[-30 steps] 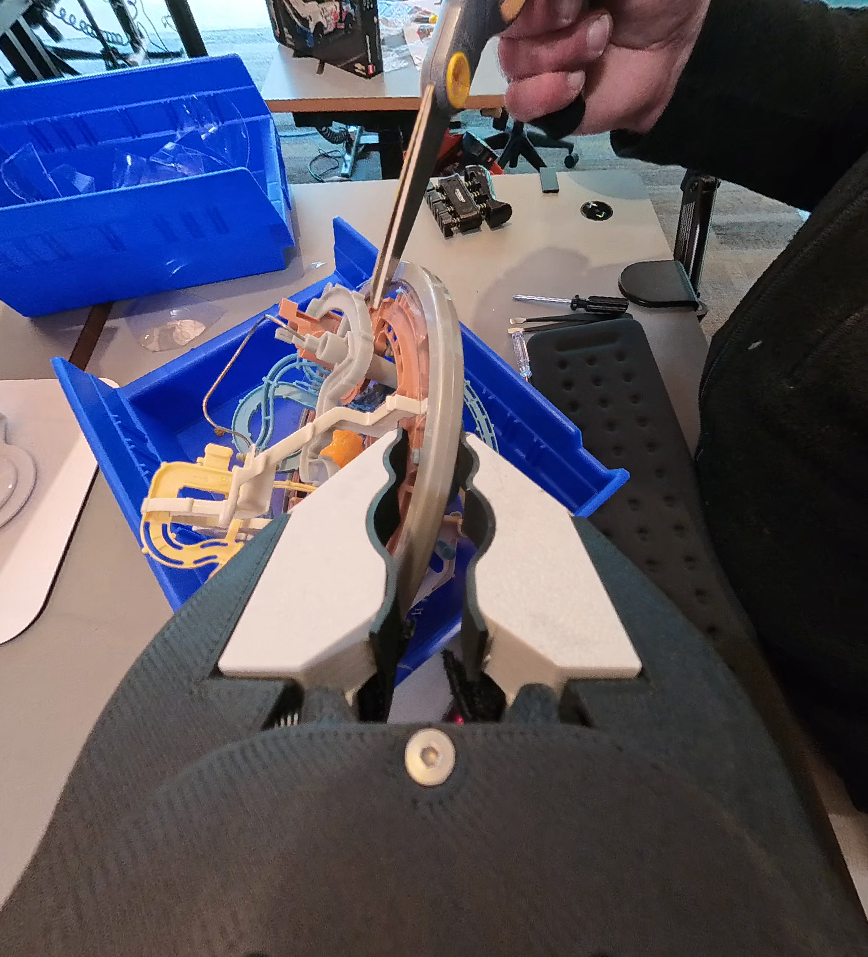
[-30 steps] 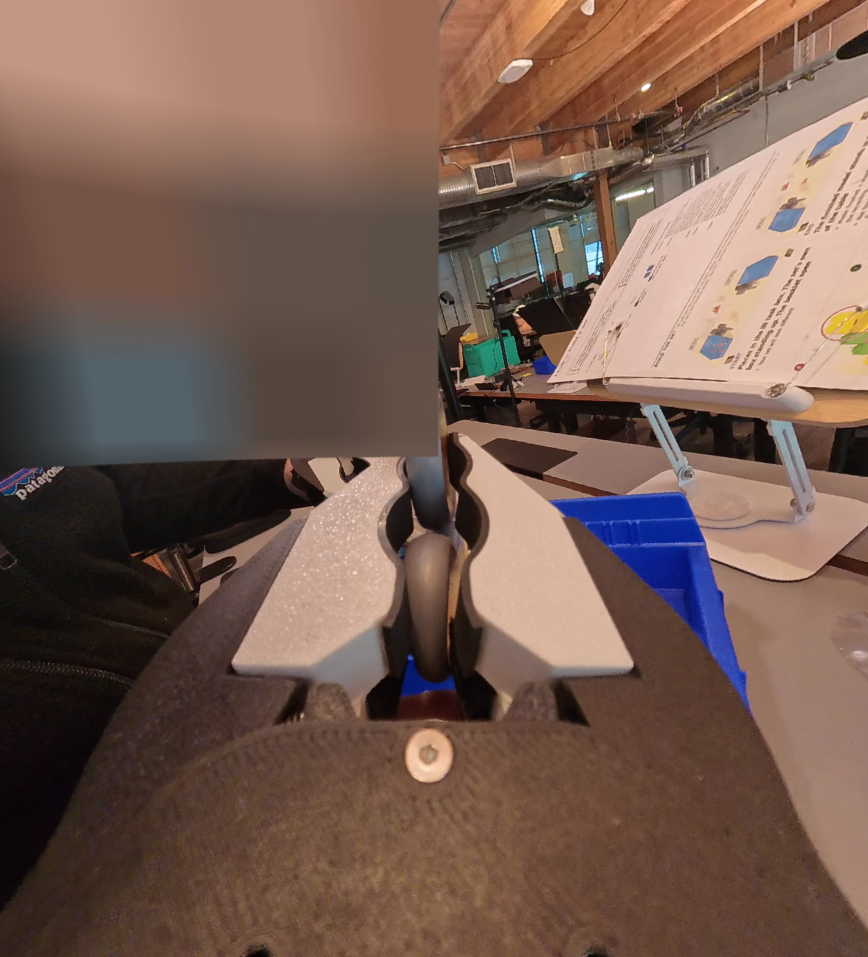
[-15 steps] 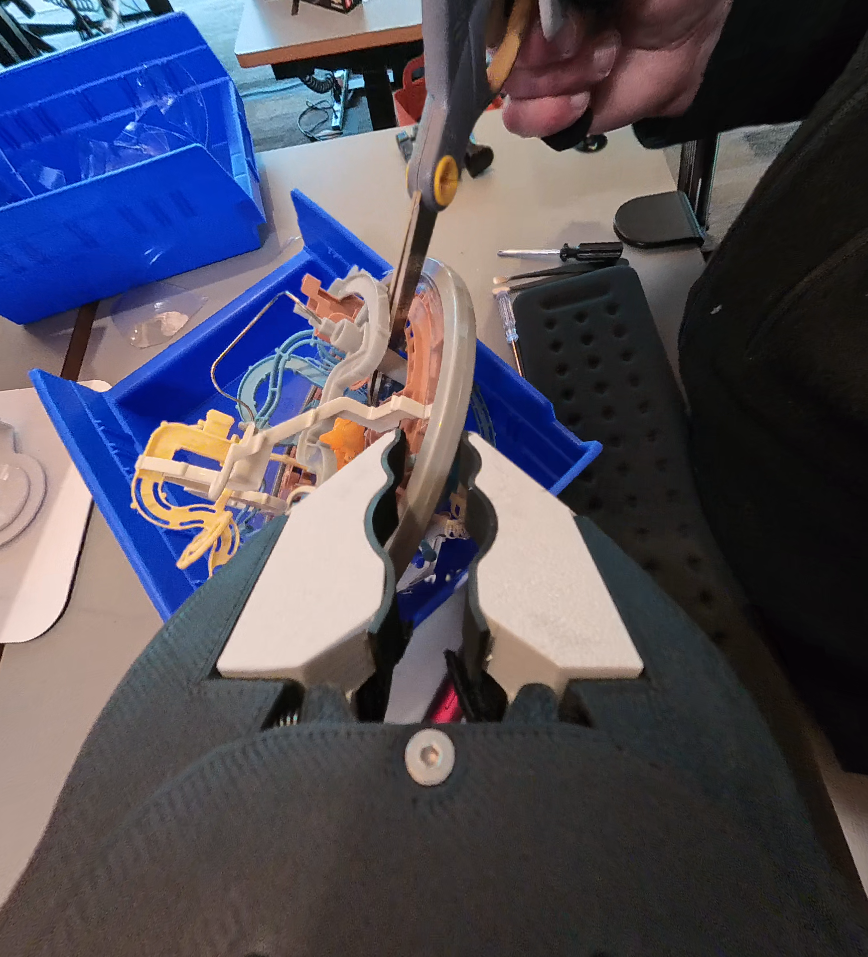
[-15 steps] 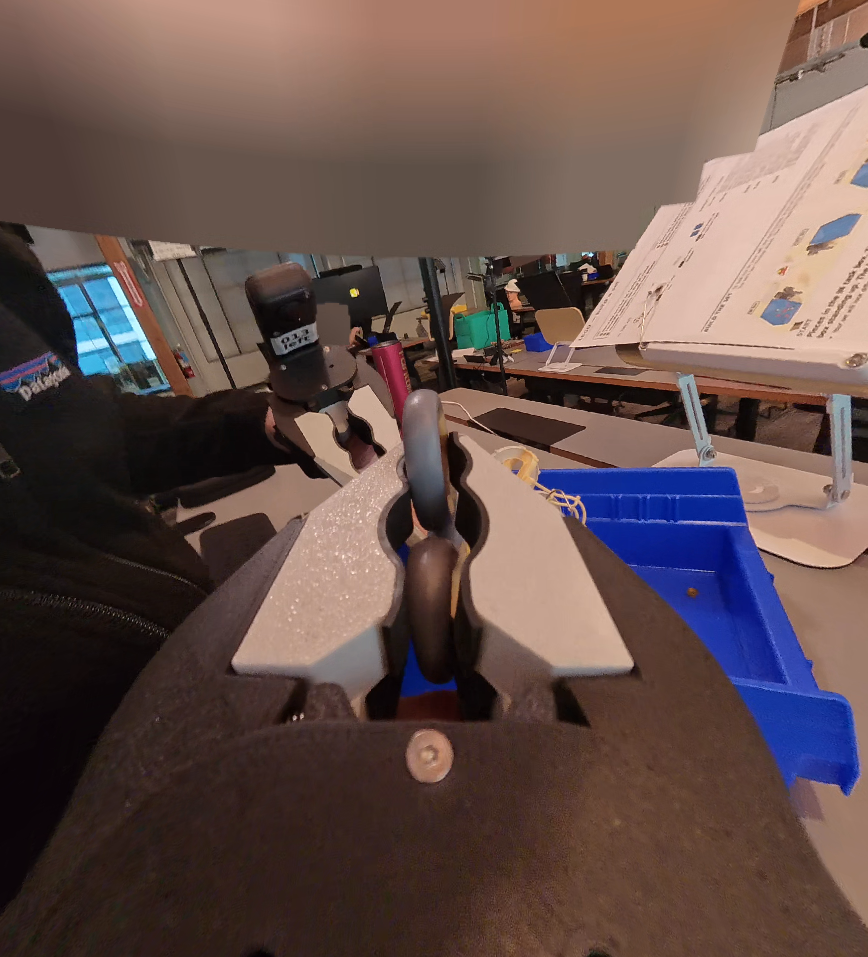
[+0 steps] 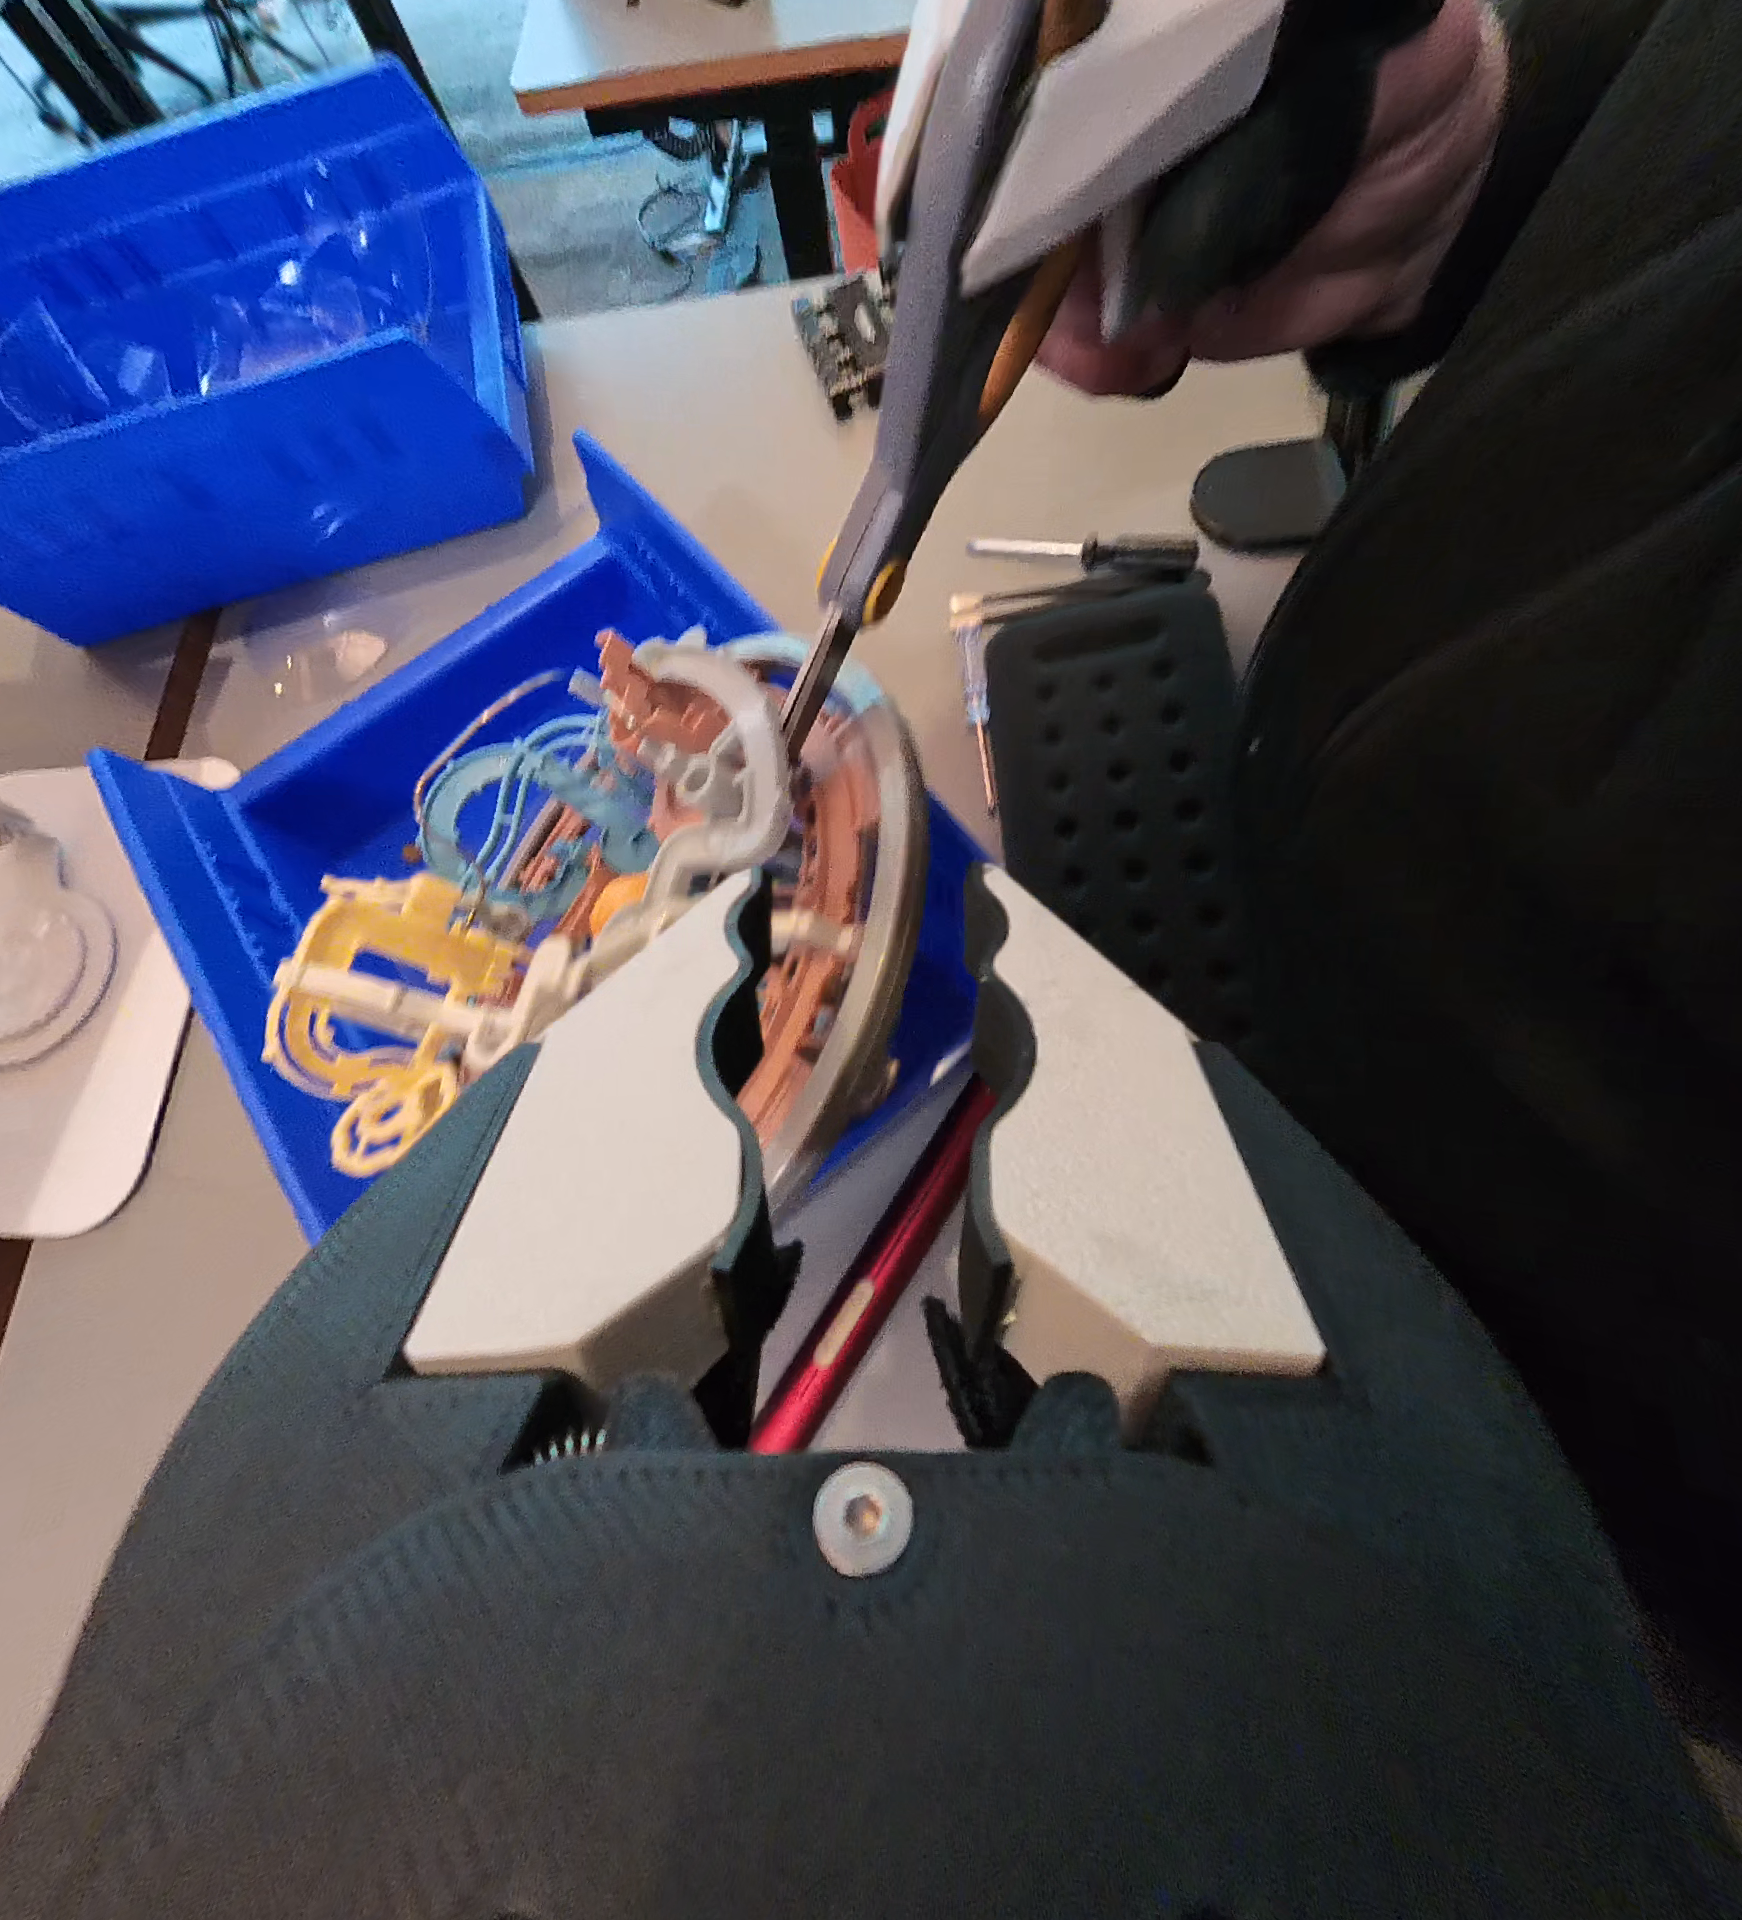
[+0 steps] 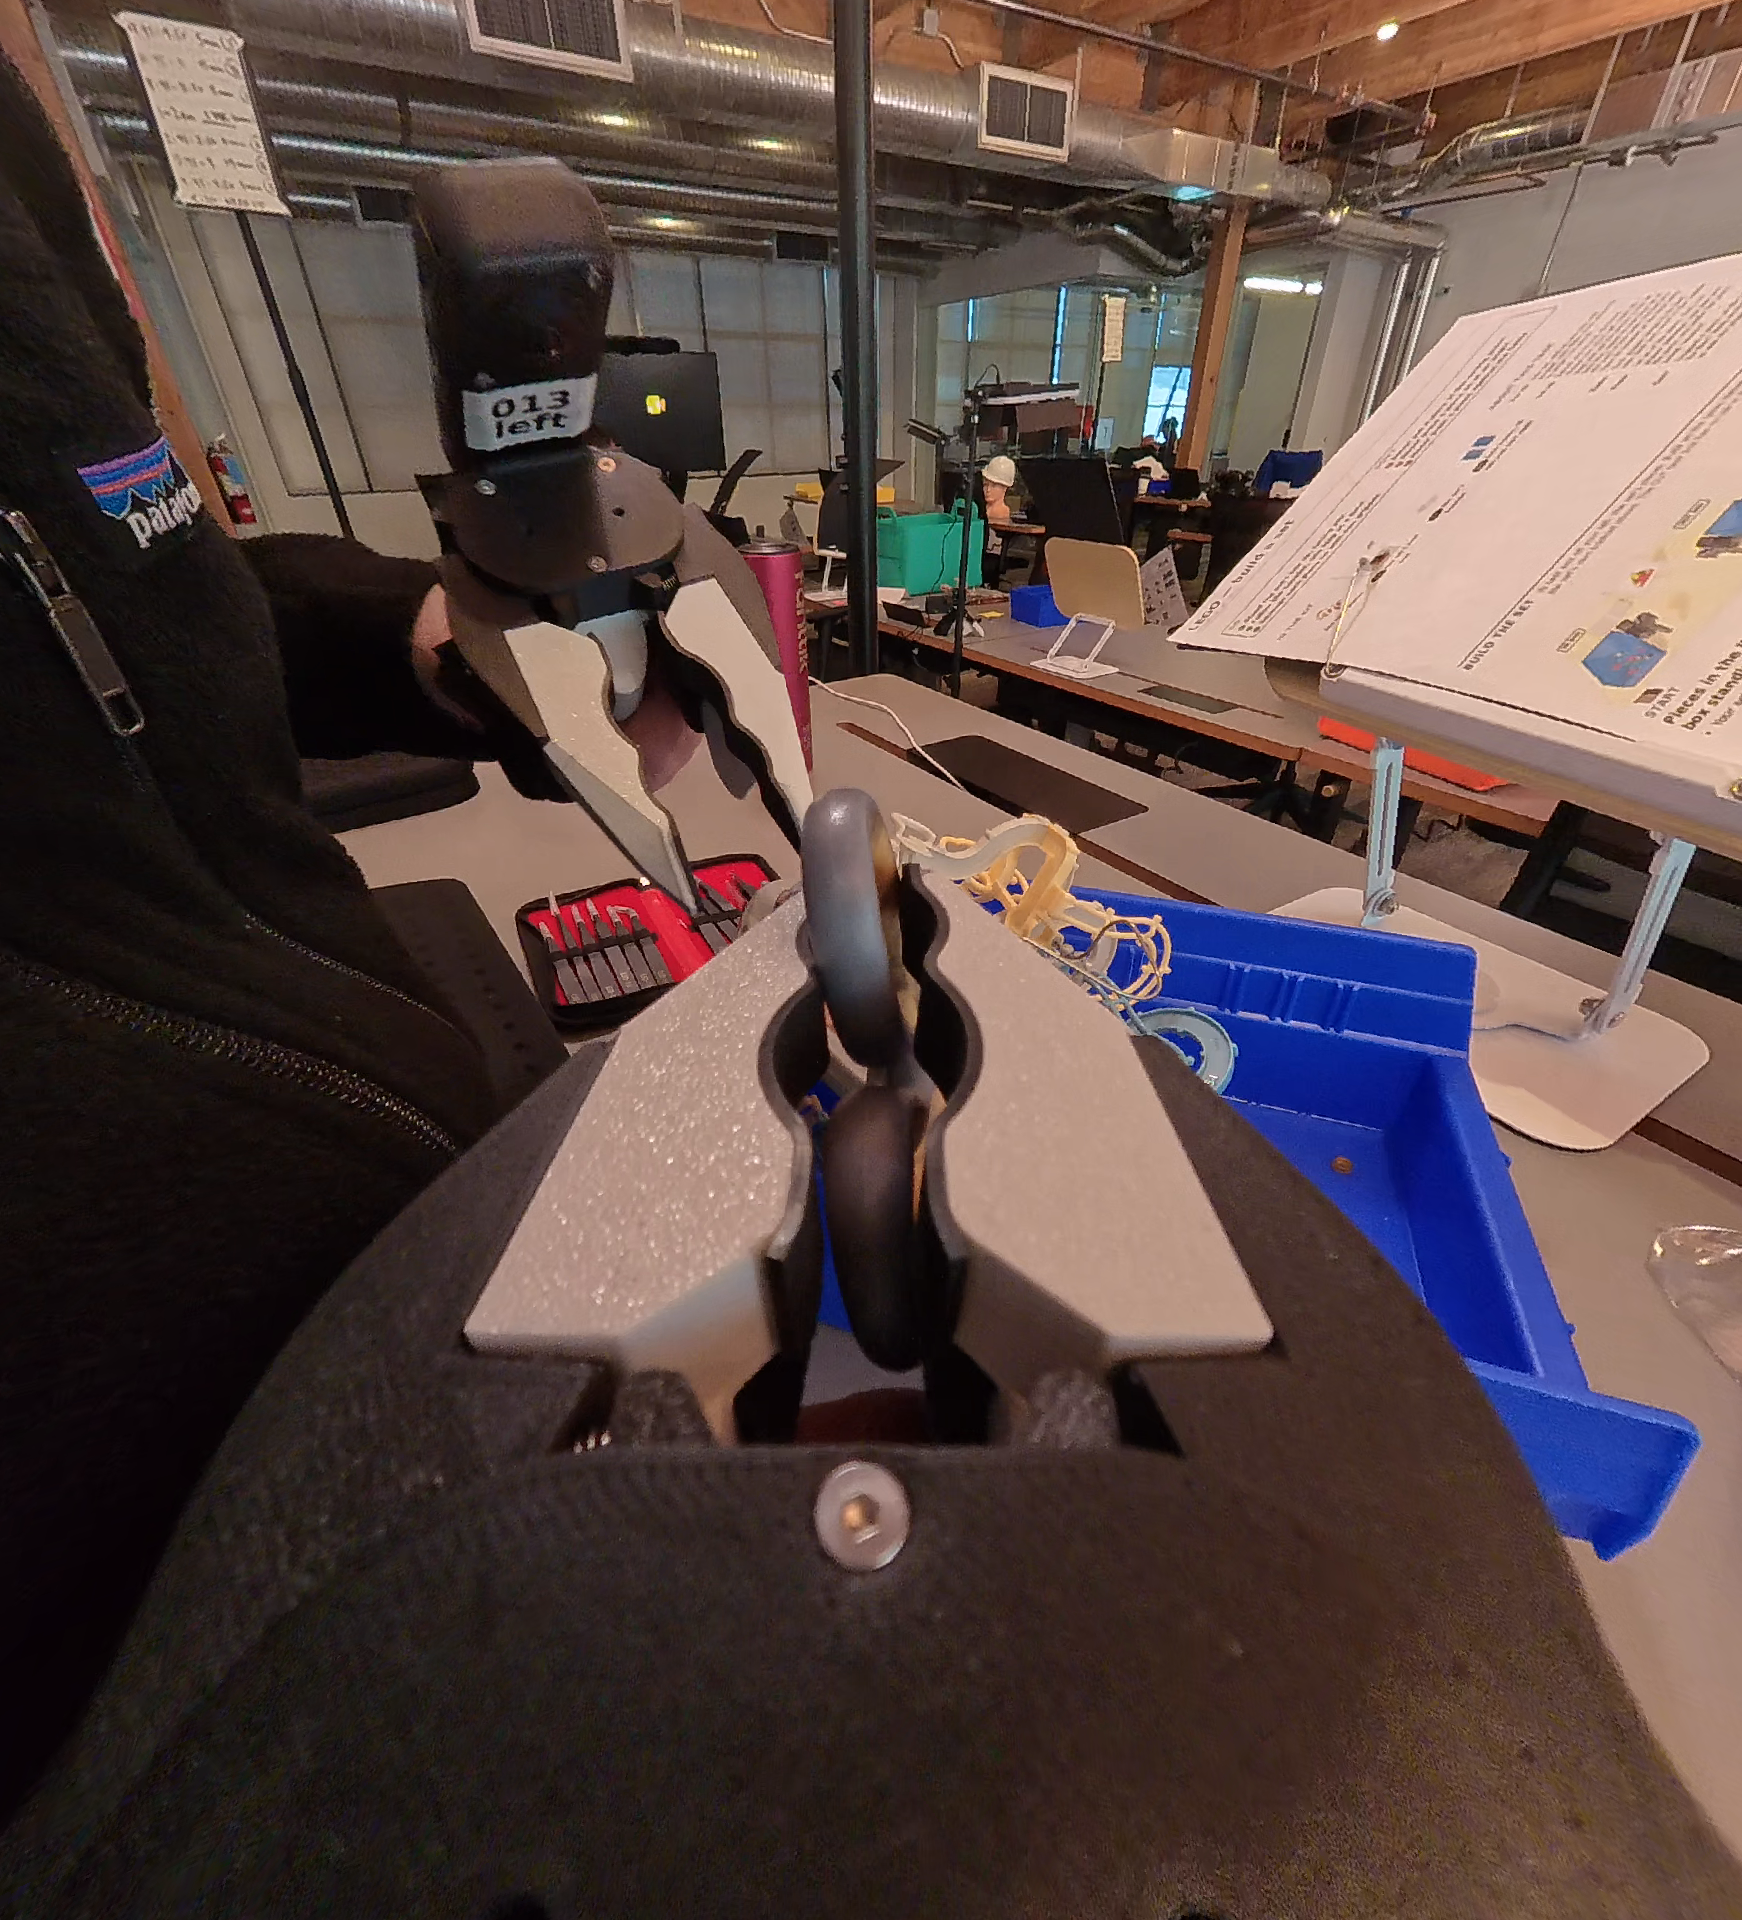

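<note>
A round multicoloured plastic maze piece (image 5: pixel 721 821) with a grey rim (image 5: pixel 898 883), orange, light blue and yellow tracks stands tilted in a blue bin (image 5: pixel 223 883). My left gripper (image 5: pixel 862 894) is open. The rim stands between its fingers, and the right finger (image 5: pixel 1085 1039) is clear of it. In the right wrist view the left gripper (image 6: pixel 737 842) shows open and bare. My right gripper (image 6: pixel 862 904) is shut on the grey handle of scissors (image 6: pixel 846 935). In the left wrist view the scissors (image 5: pixel 908 436) point down, and the blade tip is poked into the maze piece.
A second blue bin (image 5: pixel 223 364) with clear plastic shells stands behind. A black perforated pad (image 5: pixel 1106 779) and small screwdrivers (image 5: pixel 1085 551) lie to the right. A red case of tweezers (image 6: pixel 638 935) lies near me. A tilted document stand (image 6: pixel 1573 623) stands beyond the bin. My hands' fingertips stand some 10 cm from each other.
My left gripper's fingers have spread apart and let go of the grey rim they were clamping. The maze piece has tipped lower into the bin. The scissors have moved down with it.
</note>
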Demonstrator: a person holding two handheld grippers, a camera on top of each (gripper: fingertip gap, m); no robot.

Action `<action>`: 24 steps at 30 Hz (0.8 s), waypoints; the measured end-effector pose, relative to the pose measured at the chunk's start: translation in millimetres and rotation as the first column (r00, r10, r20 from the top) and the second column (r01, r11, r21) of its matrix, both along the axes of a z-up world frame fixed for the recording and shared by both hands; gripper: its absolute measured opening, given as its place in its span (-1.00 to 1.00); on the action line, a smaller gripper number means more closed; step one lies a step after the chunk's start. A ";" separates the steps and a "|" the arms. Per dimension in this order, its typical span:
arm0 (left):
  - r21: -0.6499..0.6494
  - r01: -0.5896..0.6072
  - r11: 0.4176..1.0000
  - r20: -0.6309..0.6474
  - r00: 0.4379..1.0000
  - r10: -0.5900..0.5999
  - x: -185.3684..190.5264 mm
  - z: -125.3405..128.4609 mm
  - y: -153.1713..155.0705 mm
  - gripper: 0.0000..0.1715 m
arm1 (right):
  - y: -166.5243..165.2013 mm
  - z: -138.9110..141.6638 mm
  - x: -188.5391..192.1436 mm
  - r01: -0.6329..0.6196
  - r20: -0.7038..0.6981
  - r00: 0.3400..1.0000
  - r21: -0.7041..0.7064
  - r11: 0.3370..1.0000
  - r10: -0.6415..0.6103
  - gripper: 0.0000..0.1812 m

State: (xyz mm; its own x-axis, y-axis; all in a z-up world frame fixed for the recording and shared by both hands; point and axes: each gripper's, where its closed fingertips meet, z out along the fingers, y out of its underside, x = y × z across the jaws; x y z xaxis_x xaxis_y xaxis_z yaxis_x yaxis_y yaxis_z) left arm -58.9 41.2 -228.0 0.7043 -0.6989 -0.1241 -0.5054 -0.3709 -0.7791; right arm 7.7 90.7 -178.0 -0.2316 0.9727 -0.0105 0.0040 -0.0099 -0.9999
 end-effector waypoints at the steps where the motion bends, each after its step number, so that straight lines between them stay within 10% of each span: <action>1: 0.013 -0.001 1.000 0.011 1.000 0.001 9.0 2.8 3.2 -0.59 | -0.3 0.3 -0.6 -0.001 0.003 1.000 0.005 1.000 0.001 -0.91; 8: -0.029 -0.089 0.996 -0.182 0.980 0.082 22.9 -46.2 20.4 -0.61 | -2.0 -0.1 -1.3 -0.012 0.015 1.000 0.018 1.000 0.012 -0.91; 24: 0.042 -0.037 0.998 -0.328 0.943 0.049 30.1 -57.8 29.0 -0.80 | 3.1 2.4 -13.8 -0.031 0.069 0.997 0.004 1.000 0.031 -0.91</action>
